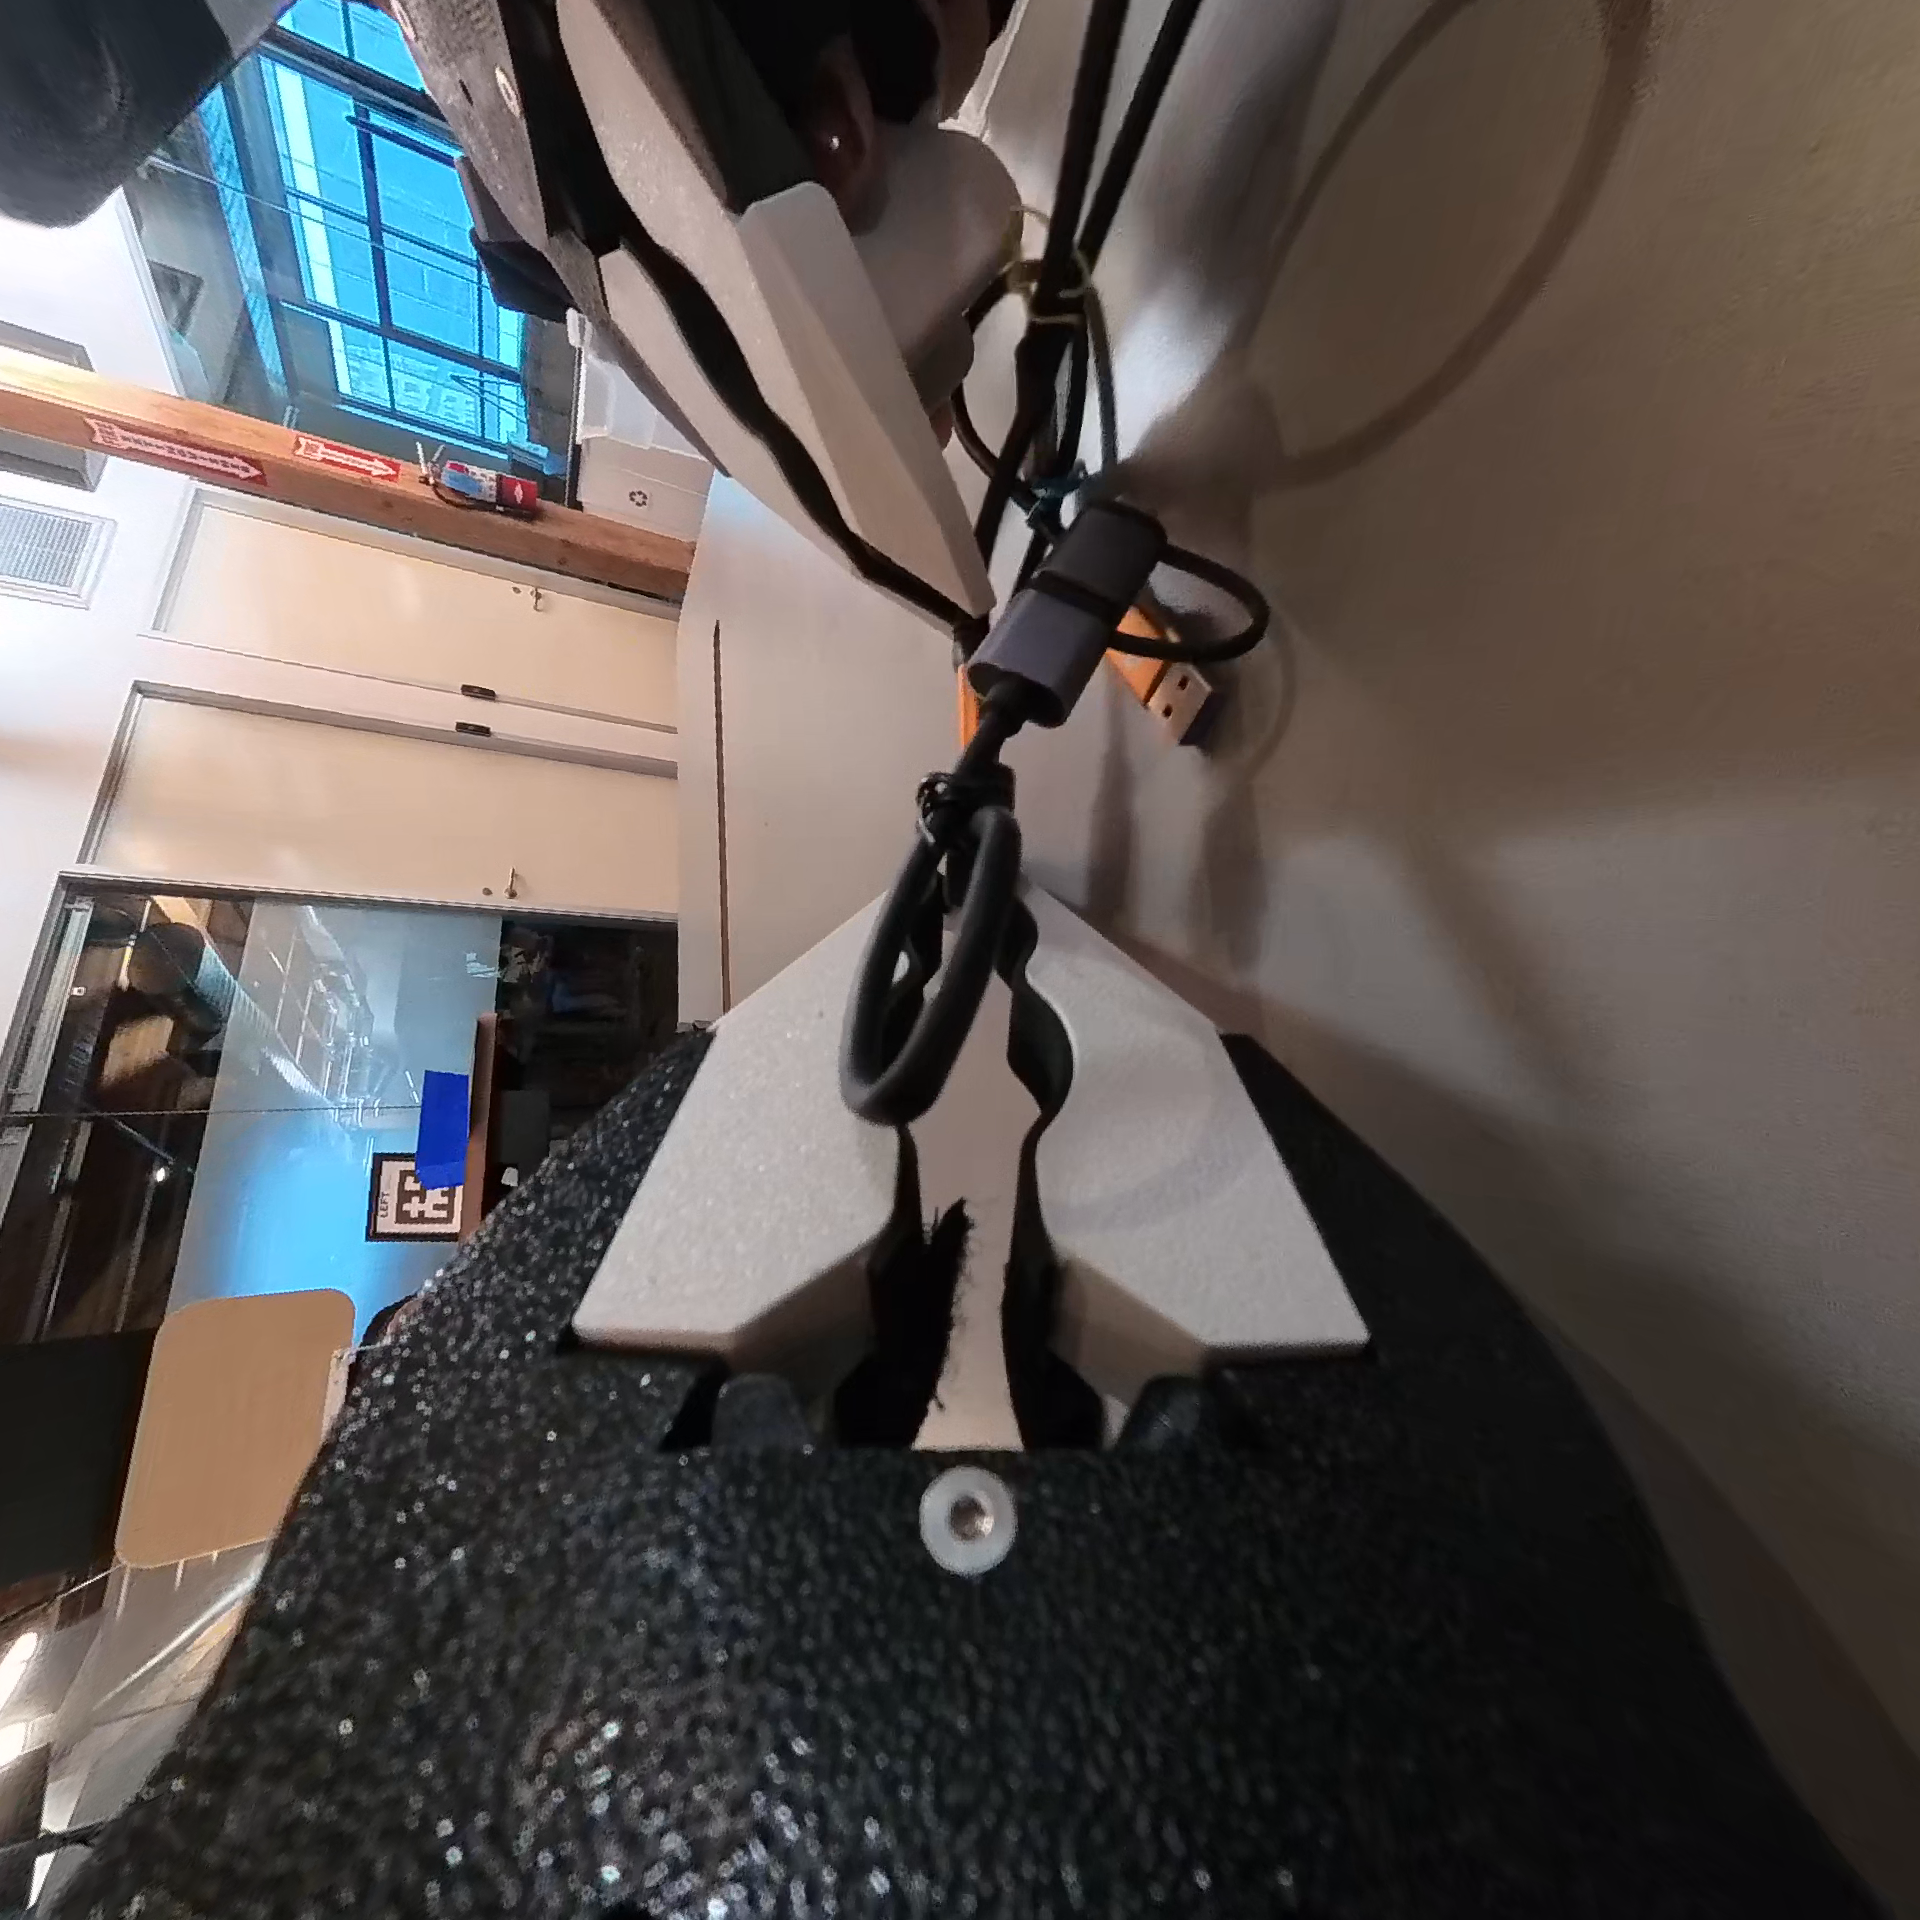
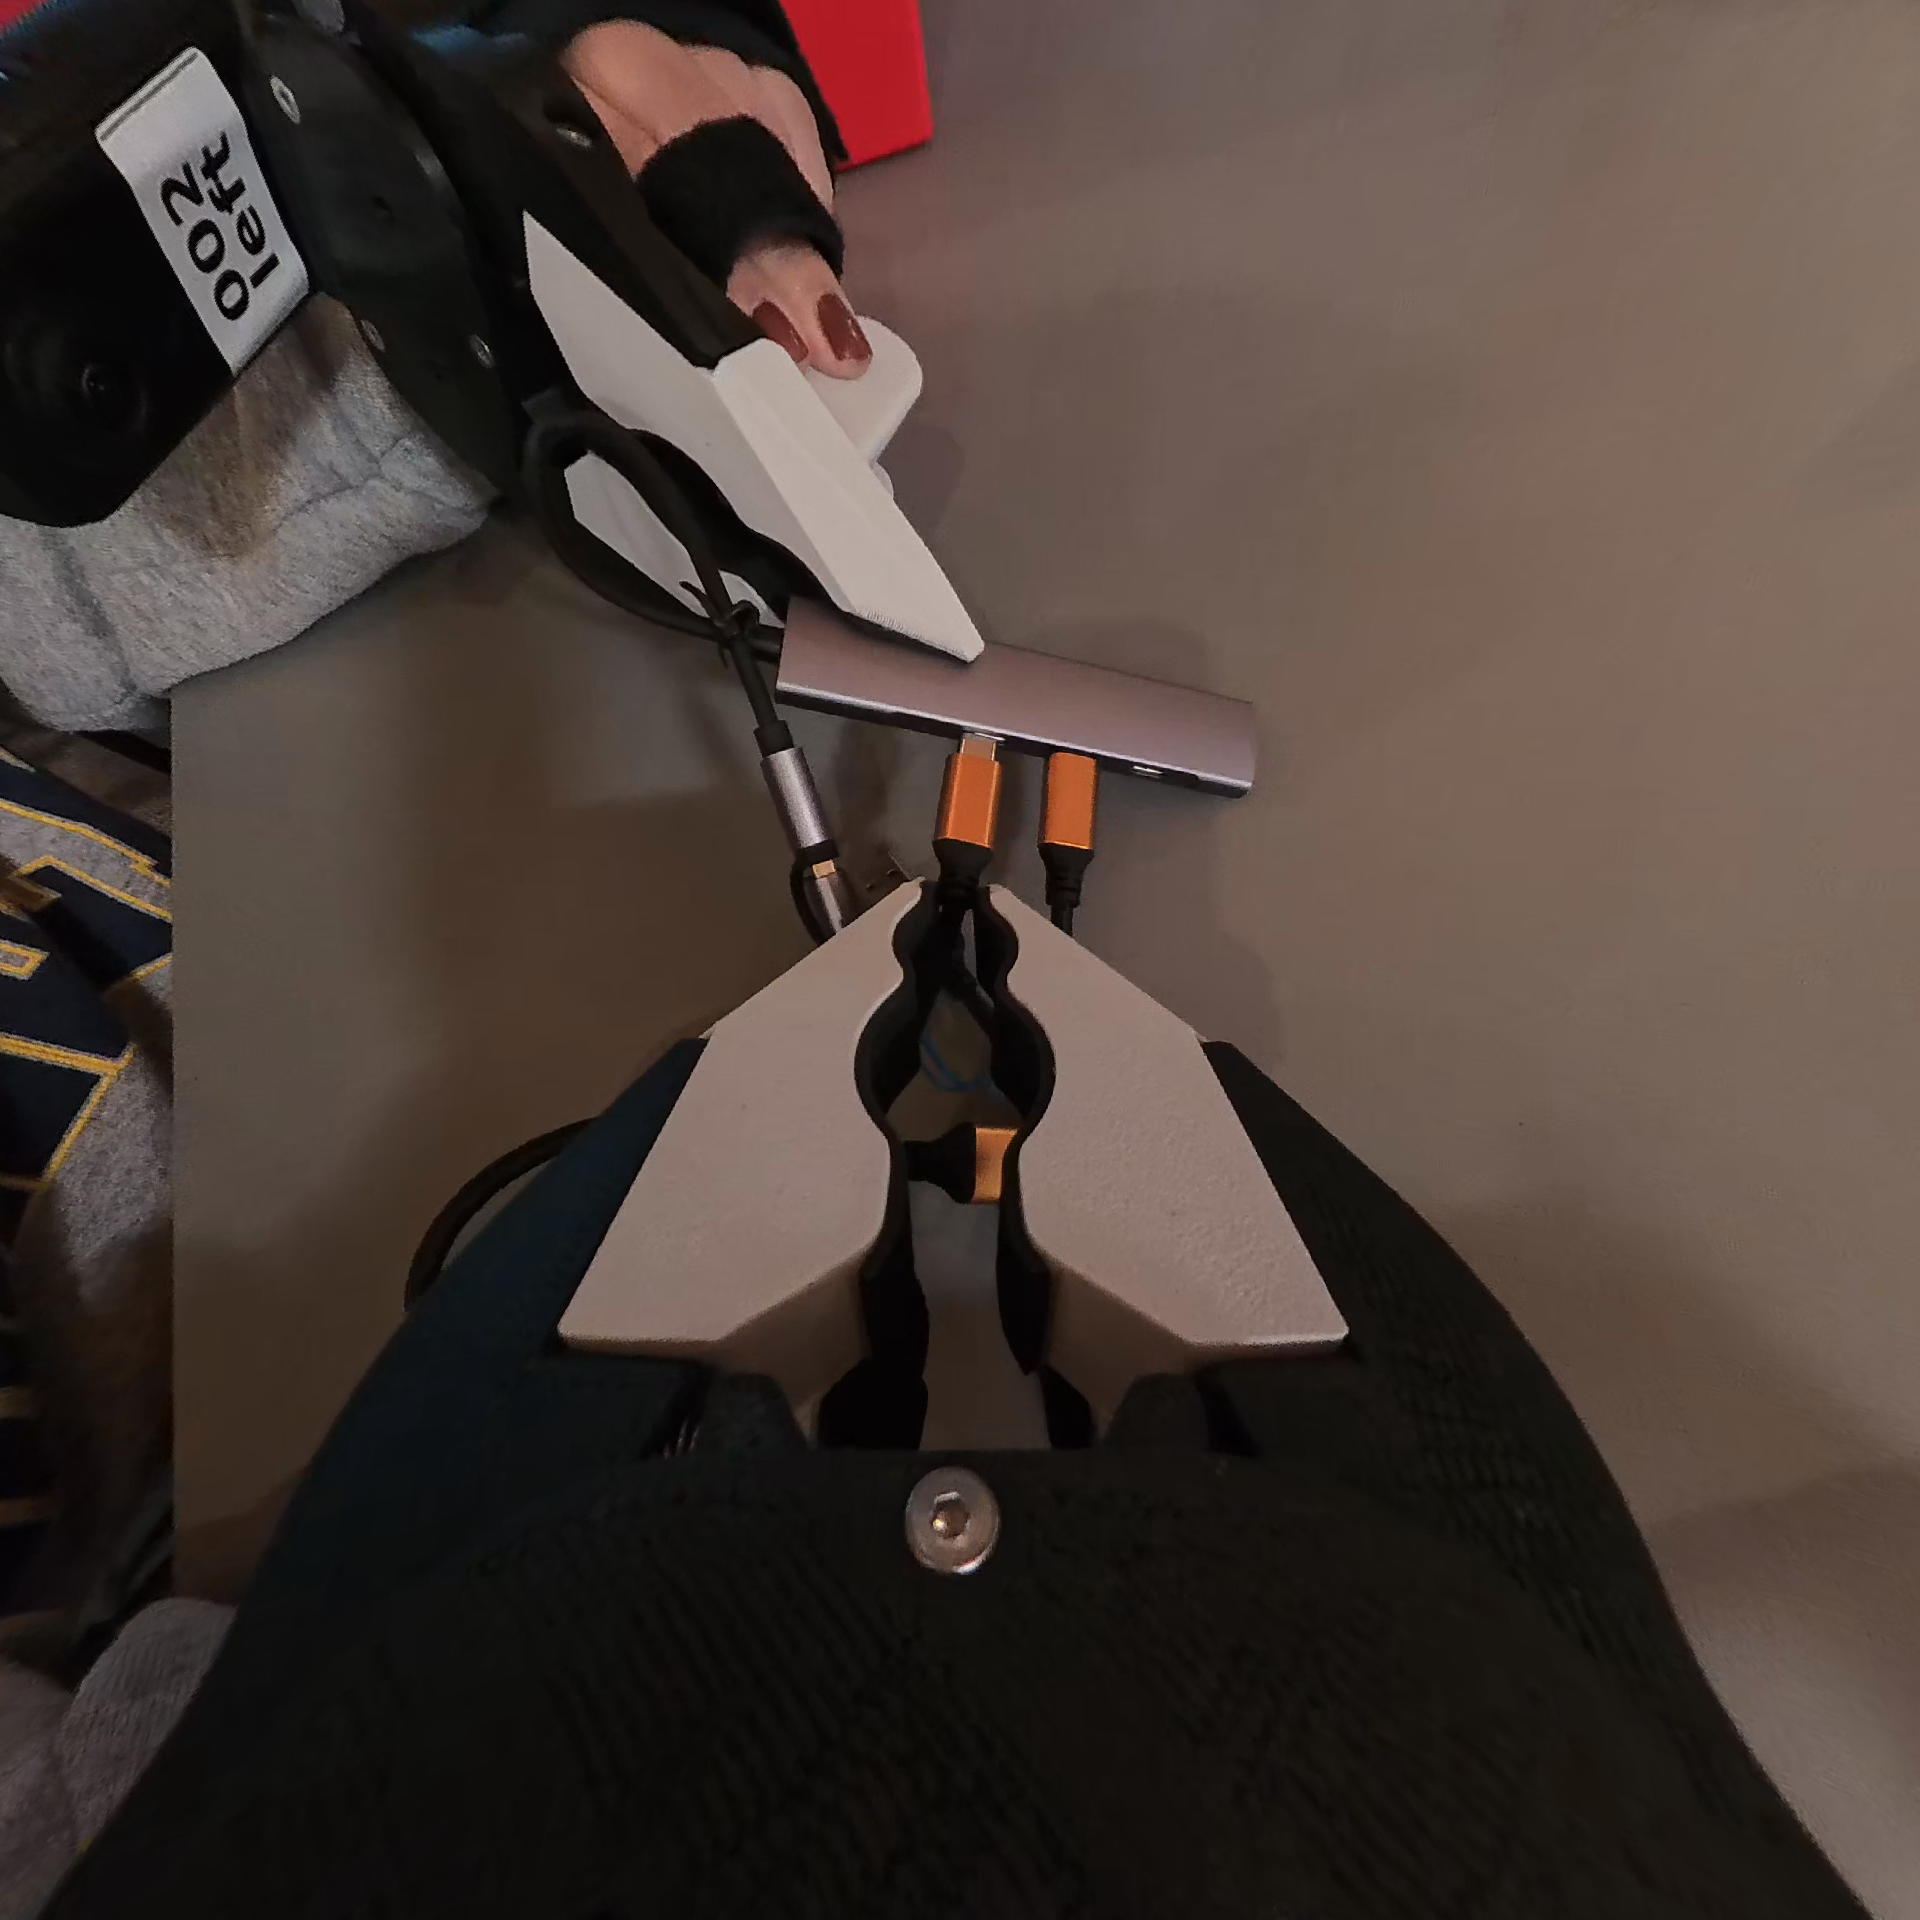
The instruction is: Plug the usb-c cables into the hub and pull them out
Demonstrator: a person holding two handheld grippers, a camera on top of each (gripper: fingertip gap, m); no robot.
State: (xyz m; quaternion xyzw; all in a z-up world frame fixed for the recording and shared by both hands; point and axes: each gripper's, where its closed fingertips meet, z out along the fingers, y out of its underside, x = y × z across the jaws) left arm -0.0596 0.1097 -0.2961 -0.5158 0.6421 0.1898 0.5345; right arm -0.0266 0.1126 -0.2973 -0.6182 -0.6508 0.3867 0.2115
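In the right wrist view a grey hub lies on the grey table. My right gripper is shut on the black cable just behind an orange usb-c plug. The plug's metal tip shows partly outside the hub's port. A second orange plug sits fully in the hub. My left gripper reaches the hub's left end. In the left wrist view the left gripper is shut on the hub's own black looped cable, just short of the hub's end. The right gripper's finger comes in from above.
The hub's silver plug lies left of my right fingertips. A loose orange plug lies on the table under the right fingers. A red box stands at the back. Grey clothing lies beyond the table's left edge. One gripper's finger ends stand about 4 cm off the other's.
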